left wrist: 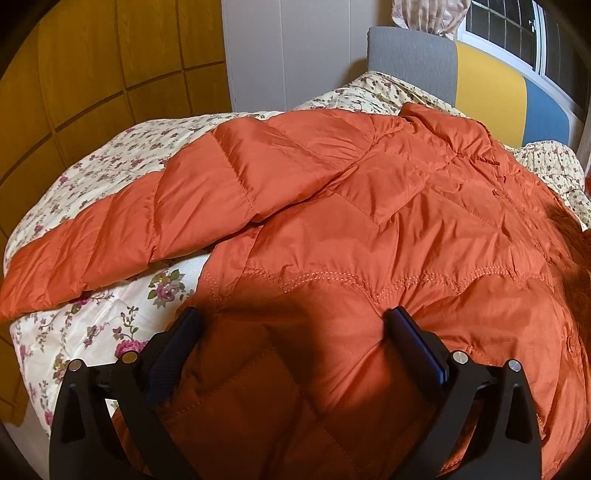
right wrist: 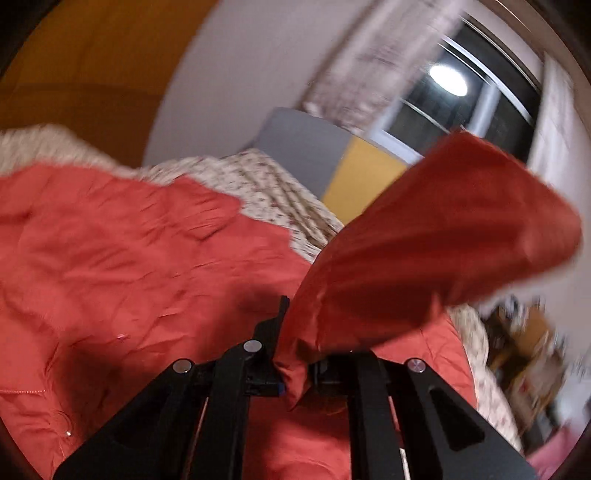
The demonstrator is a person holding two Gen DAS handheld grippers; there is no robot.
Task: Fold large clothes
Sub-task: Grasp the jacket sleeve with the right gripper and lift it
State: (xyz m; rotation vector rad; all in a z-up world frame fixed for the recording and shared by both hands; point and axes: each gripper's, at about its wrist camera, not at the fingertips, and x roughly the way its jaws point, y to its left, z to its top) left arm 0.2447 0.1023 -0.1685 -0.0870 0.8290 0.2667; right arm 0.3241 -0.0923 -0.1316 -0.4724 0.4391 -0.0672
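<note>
An orange quilted jacket lies spread on a floral bedspread, one sleeve stretched to the left. My left gripper is open, its fingers wide apart, resting on the jacket's near hem. In the right wrist view, which is blurred, my right gripper is shut on a piece of the jacket, which it holds lifted above the rest of the jacket.
A headboard with grey, yellow and blue panels stands behind the bed, under a window with a curtain. Wooden wardrobe panels line the left. Cluttered items sit to the right of the bed.
</note>
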